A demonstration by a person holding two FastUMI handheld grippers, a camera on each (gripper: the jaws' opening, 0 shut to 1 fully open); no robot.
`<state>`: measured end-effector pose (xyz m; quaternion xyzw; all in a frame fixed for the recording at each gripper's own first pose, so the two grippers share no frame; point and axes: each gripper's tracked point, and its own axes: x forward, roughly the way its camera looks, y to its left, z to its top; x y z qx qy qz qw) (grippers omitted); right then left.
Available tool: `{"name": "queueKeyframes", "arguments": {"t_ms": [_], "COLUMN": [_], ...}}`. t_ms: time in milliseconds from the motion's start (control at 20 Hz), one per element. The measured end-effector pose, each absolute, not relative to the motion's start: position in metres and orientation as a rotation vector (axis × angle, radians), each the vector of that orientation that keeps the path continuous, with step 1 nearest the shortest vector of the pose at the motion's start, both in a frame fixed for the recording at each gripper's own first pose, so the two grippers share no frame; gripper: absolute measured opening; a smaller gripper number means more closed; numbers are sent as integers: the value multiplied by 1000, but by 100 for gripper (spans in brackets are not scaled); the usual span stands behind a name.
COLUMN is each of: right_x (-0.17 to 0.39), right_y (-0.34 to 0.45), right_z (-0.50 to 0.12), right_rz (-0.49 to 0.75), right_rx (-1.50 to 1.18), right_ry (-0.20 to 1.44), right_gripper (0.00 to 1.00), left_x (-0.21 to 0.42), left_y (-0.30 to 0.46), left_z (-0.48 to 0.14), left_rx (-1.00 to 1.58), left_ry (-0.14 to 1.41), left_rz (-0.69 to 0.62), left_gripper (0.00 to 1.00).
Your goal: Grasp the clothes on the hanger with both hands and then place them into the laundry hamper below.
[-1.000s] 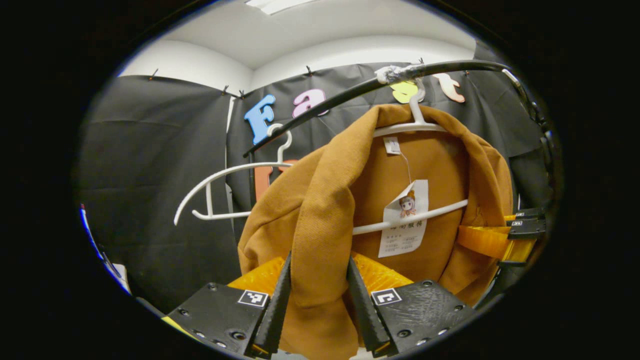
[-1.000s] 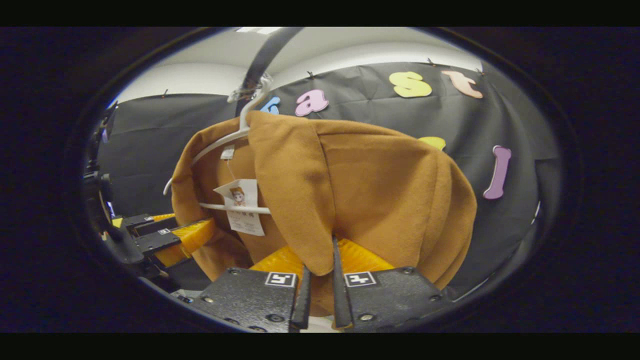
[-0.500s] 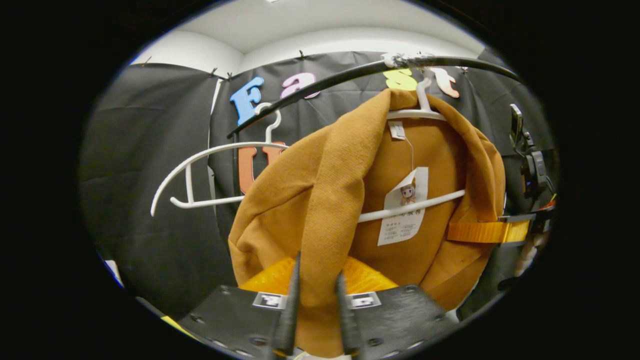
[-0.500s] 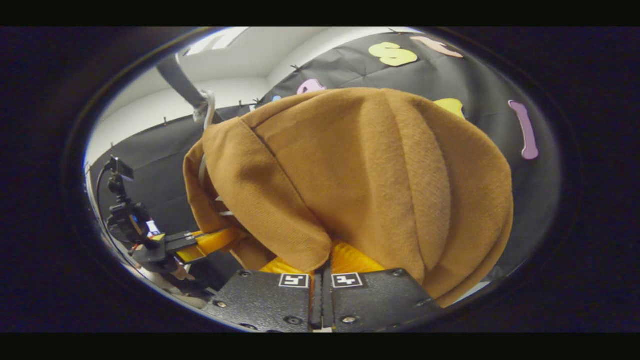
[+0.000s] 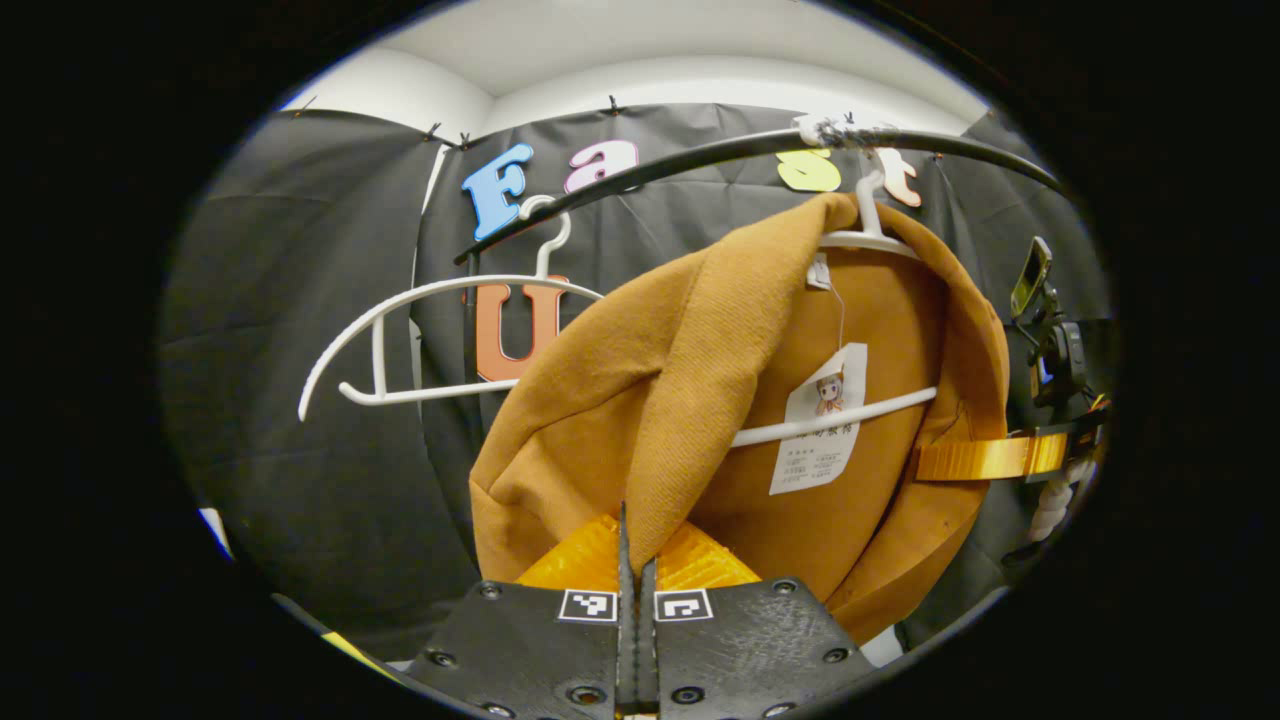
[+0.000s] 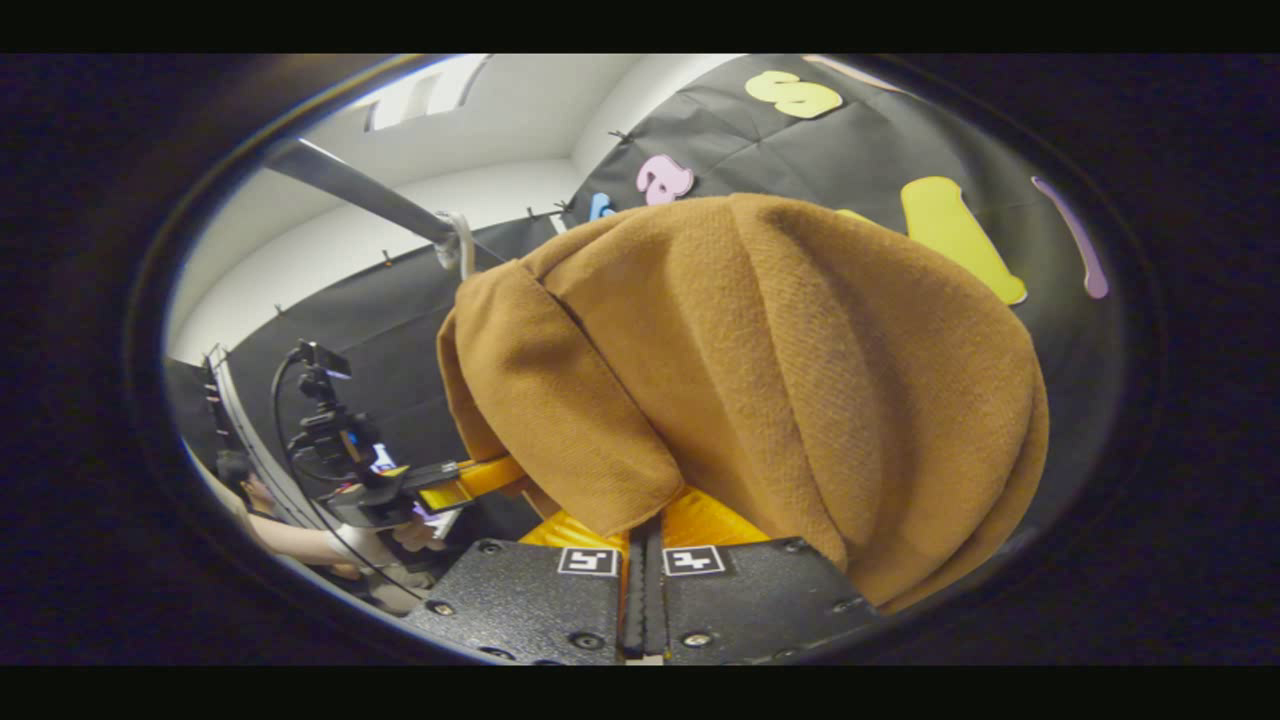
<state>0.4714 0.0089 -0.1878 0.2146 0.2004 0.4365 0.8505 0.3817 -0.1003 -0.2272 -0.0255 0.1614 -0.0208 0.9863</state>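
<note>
A brown garment [image 5: 780,380] hangs on a white hanger [image 5: 850,412] from a black rail [image 5: 700,155], with a paper tag inside it. My left gripper [image 5: 636,545] is shut on the garment's ribbed front edge, low in the left gripper view. Farther off, at the right, my right gripper [image 5: 985,458] clamps the opposite edge. In the right gripper view the garment [image 6: 800,370] bulges close ahead. My right gripper [image 6: 645,535] is shut on its lower hem there. The left gripper [image 6: 470,482] holds the cloth at the left, with a hand behind it.
An empty white hanger [image 5: 430,300] hangs on the same rail to the left of the garment. The garment hanger's hook [image 6: 460,240] sits on the rail [image 6: 350,190]. A phone on a stand [image 5: 1045,320] is at the right.
My left gripper's fingers have closed from wide apart onto the garment's front edge. The right gripper closed on the hem and has tilted, drawing the cloth toward it.
</note>
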Motion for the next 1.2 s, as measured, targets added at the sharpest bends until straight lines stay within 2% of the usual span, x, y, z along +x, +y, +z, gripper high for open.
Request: {"name": "queueKeyframes", "arguments": {"t_ms": [50, 100, 150, 300, 350, 400, 450, 550, 600, 850, 900, 950, 1050, 1100, 1150, 1200], "right_x": [469, 466, 469, 468, 466, 467, 466, 465, 468, 475, 476, 473, 476, 480, 481, 484], "right_y": [5, 4, -6, -21, -25, -27, -31, -37, -40, -53, -54, -55, -60, -61, -66, -69], "right_z": [-183, -177, -171, -142, -135, -129, -121, -108, -103, -73, -67, -62, -48, -43, -41, -39], "right_rz": [943, 979, 972, 1003, 1017, 1028, 1043, 1065, 1073, 1075, 1075, 1080, 1088, 1087, 1080, 1080], "right_rx": [501, 565, 625, 782, 810, 838, 870, 930, 955, 1052, 1059, 1060, 1078, 1083, 1086, 1093], "right_ry": [416, 425, 412, 343, 326, 305, 287, 251, 233, 128, 105, 88, 40, 23, 11, 0], "right_gripper": [4, 4, 4, 3, 3, 3, 3, 3, 3, 4, 3, 4, 3, 4, 4, 4], "left_x": [381, 382, 382, 376, 375, 373, 372, 367, 365, 373, 375, 379, 386, 390, 392, 394], "left_y": [-98, -97, -94, -84, -81, -79, -76, -72, -67, -35, -30, -24, -18, -18, -19, -20], "left_z": [-225, -222, -219, -210, -207, -203, -198, -187, -178, -128, -122, -116, -112, -111, -110, -109], "left_rx": [-65, -84, -101, -133, -140, -144, -145, -156, -168, -176, -177, -174, -171, -172, -171, -163], "left_ry": [323, 321, 324, 314, 310, 305, 297, 276, 255, 145, 132, 114, 113, 110, 114, 112], "left_rz": [-46, -52, -52, -39, -35, -32, -30, -26, -18, 10, 14, 20, 27, 27, 21, 12], "left_gripper": [4, 0, 4, 4, 0, 3, 0, 4, 0, 0, 5, 4, 0, 4, 0, 4]}}
